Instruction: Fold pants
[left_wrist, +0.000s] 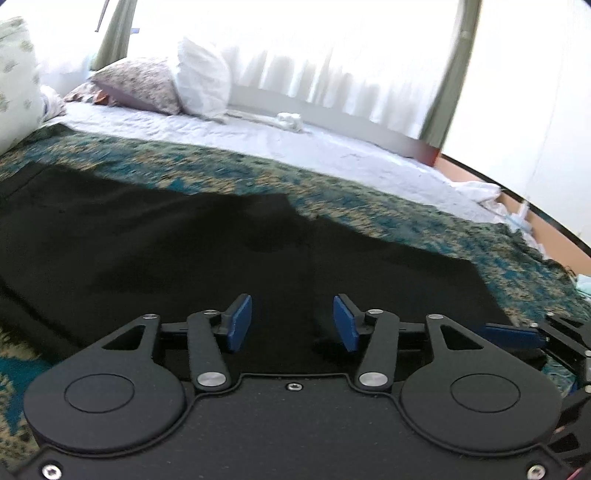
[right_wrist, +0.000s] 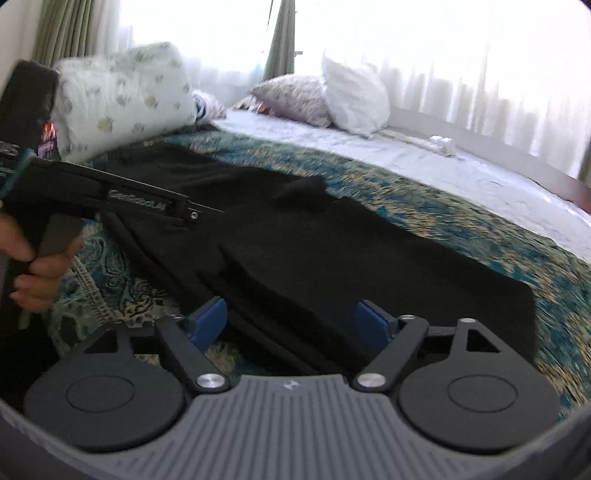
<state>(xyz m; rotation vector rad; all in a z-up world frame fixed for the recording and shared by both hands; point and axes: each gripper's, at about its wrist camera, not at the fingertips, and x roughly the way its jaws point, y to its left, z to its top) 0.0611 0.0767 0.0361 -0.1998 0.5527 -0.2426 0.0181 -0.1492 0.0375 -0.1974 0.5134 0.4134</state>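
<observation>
Black pants (left_wrist: 184, 243) lie spread flat on a teal and tan patterned bedspread (left_wrist: 332, 184). My left gripper (left_wrist: 292, 323) is open, its blue pads apart just above the near part of the pants. My right gripper (right_wrist: 293, 326) is open over the near edge of the pants (right_wrist: 332, 251), with nothing between its pads. The left gripper's body (right_wrist: 122, 199) shows at the left of the right wrist view, held by a hand. The right gripper's blue fingertip (left_wrist: 513, 334) shows at the right edge of the left wrist view.
Pillows (right_wrist: 122, 99) stand at the head of the bed, with more pillows (left_wrist: 162, 85) by the window. A pale sheet (left_wrist: 295, 144) covers the far side, with a small white bundle (left_wrist: 290, 120) on it. Bright curtains (right_wrist: 443, 55) hang behind.
</observation>
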